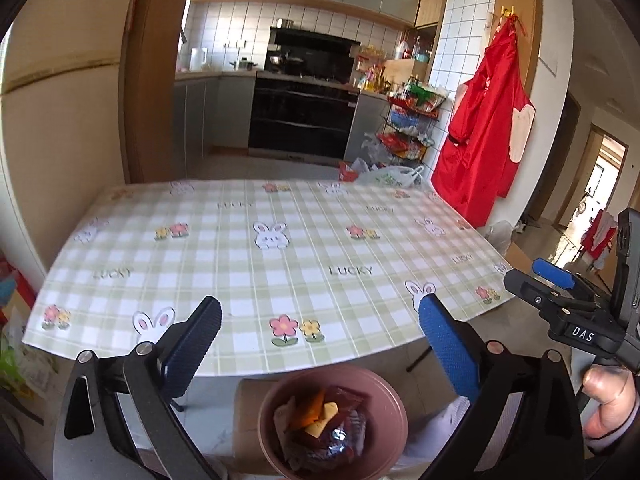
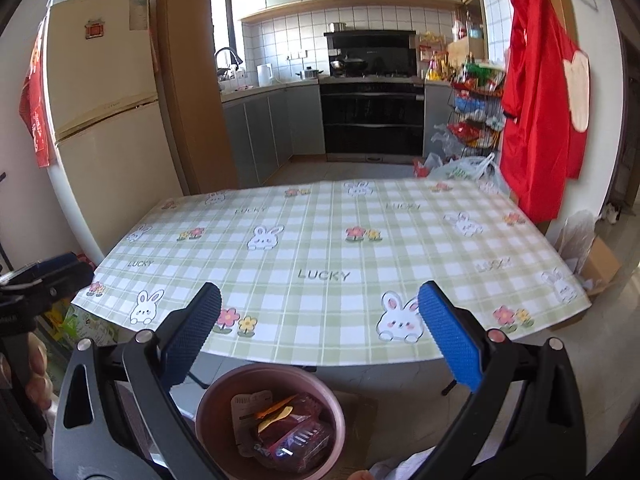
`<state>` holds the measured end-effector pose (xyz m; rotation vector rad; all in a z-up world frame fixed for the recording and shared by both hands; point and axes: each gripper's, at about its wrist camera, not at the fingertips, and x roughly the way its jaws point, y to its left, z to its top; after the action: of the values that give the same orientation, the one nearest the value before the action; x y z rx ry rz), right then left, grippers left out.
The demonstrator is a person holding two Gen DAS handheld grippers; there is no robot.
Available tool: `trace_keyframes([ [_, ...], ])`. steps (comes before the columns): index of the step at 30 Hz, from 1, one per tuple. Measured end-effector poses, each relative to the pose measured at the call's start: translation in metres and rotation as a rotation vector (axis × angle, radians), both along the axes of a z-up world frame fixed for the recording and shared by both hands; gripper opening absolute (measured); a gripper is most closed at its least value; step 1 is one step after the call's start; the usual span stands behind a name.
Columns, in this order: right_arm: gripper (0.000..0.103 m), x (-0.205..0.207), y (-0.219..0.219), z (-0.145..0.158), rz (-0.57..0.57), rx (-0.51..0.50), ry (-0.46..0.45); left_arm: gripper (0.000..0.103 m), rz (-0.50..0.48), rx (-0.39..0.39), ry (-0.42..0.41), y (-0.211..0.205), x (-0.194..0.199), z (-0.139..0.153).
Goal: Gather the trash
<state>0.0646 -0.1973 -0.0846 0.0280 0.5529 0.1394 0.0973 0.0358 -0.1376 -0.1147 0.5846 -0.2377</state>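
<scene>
A pink bin stands on the floor below the table's near edge and holds crumpled wrappers. It also shows in the right wrist view, with wrappers inside. My left gripper is open and empty, held above the bin at the table's near edge. My right gripper is open and empty in the same place. The right gripper shows at the right of the left wrist view. The left gripper shows at the left edge of the right wrist view.
The table carries a green checked cloth with rabbits and flowers. A fridge stands at the left. A red apron hangs on the right wall. A wire rack and plastic bags lie beyond the table.
</scene>
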Motion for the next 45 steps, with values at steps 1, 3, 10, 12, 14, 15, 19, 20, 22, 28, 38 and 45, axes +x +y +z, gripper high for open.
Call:
trace_keyframes([
  [1, 0.097, -0.001, 0.001, 0.008, -0.001, -0.011, -0.009, 0.097, 0.012, 0.012, -0.025, 0.001, -0.003, 0.01],
  [3, 0.097, -0.004, 0.001, 0.026, 0.001, -0.031, -0.029, 0.097, 0.024, 0.032, -0.065, 0.002, -0.008, 0.028],
  [10, 0.097, -0.021, 0.0, 0.083, -0.013, -0.058, -0.117, 0.097, 0.032, 0.074, -0.195, 0.0, -0.026, 0.089],
  [12, 0.097, -0.027, 0.0, 0.096, -0.02, -0.065, -0.138, 0.097, 0.036, 0.075, -0.222, 0.0, -0.031, 0.104],
  [14, 0.097, -0.032, 0.001, 0.106, -0.019, -0.072, -0.154, 0.097, 0.041, 0.074, -0.252, 0.0, -0.037, 0.119],
  [15, 0.097, -0.033, 0.001, 0.109, -0.018, -0.074, -0.158, 0.097, 0.044, 0.074, -0.265, -0.001, -0.039, 0.124],
  [19, 0.097, -0.038, 0.002, 0.119, -0.014, -0.083, -0.174, 0.097, 0.052, 0.077, -0.294, -0.004, -0.048, 0.14],
  [20, 0.097, -0.039, 0.002, 0.121, -0.014, -0.084, -0.178, 0.097, 0.052, 0.08, -0.298, -0.006, -0.05, 0.142],
  [22, 0.097, -0.04, 0.002, 0.123, -0.013, -0.083, -0.186, 0.097, 0.043, 0.068, -0.302, -0.009, -0.052, 0.145],
  [28, 0.097, -0.037, 0.0, 0.124, -0.025, -0.077, -0.18, 0.097, 0.052, 0.073, -0.3, -0.011, -0.051, 0.144],
  [38, 0.097, -0.04, 0.002, 0.123, -0.029, -0.079, -0.183, 0.097, 0.073, 0.084, -0.289, -0.01, -0.05, 0.142],
  [45, 0.097, -0.043, 0.002, 0.126, -0.029, -0.079, -0.194, 0.097, 0.08, 0.102, -0.295, -0.011, -0.052, 0.144],
])
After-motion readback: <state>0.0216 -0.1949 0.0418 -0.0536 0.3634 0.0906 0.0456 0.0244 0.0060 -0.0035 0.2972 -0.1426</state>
